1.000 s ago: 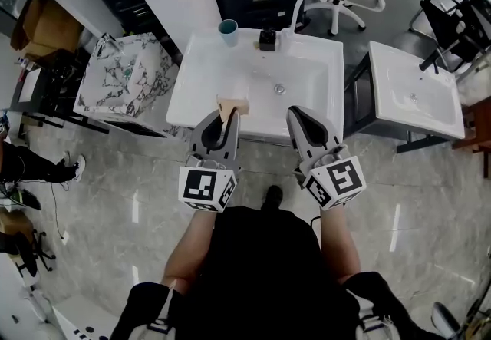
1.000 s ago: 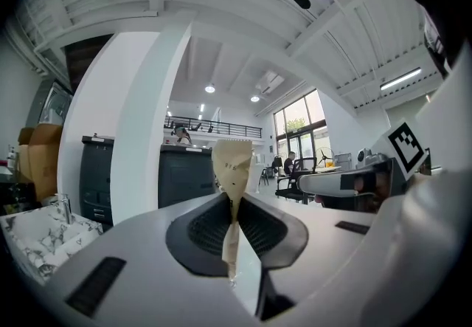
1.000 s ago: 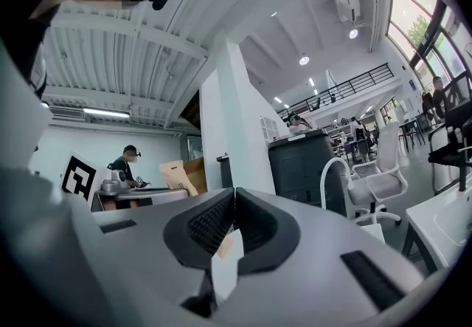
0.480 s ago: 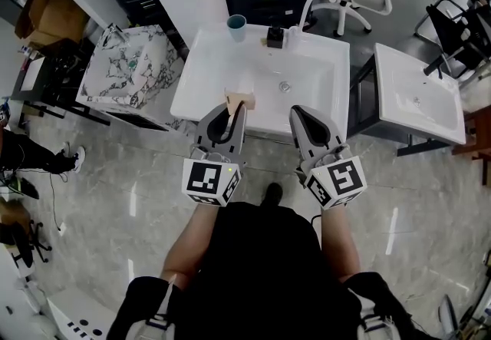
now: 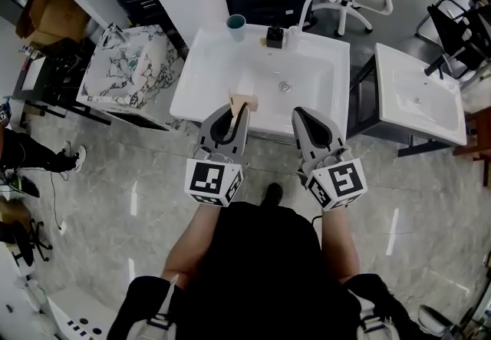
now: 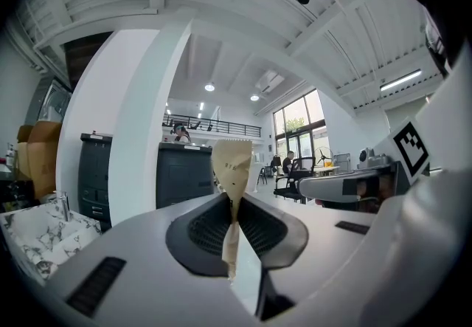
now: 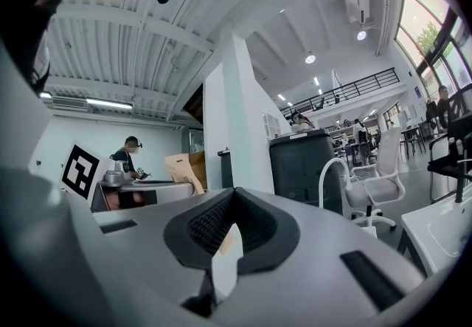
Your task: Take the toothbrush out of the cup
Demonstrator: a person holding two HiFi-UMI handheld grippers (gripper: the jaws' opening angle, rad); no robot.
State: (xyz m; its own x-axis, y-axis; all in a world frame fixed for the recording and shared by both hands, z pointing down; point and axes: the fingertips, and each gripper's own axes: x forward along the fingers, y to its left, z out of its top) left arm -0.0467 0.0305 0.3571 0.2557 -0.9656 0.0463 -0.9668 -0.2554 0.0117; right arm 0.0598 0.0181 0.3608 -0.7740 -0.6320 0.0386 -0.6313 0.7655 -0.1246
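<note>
Fingers of the left gripper (image 5: pixel 236 110) are clamped on a tan paper packet (image 5: pixel 242 98) over the sink (image 5: pixel 222 62) front edge. Teal cup (image 5: pixel 236 22) sits at its back-left corner, can't make out the toothbrush. Right gripper (image 5: pixel 301 113) fingers are together, empty.

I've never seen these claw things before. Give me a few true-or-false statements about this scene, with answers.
1. The left claw pinches a tan paper piece. True.
2. The right claw holds the cup. False: it is shut on nothing, and the teal cup stands at the back of the sink.
3. The sink is white. True.
4. Both claws hang over the marble-patterned counter. False: both are at the sink's front edge.
</note>
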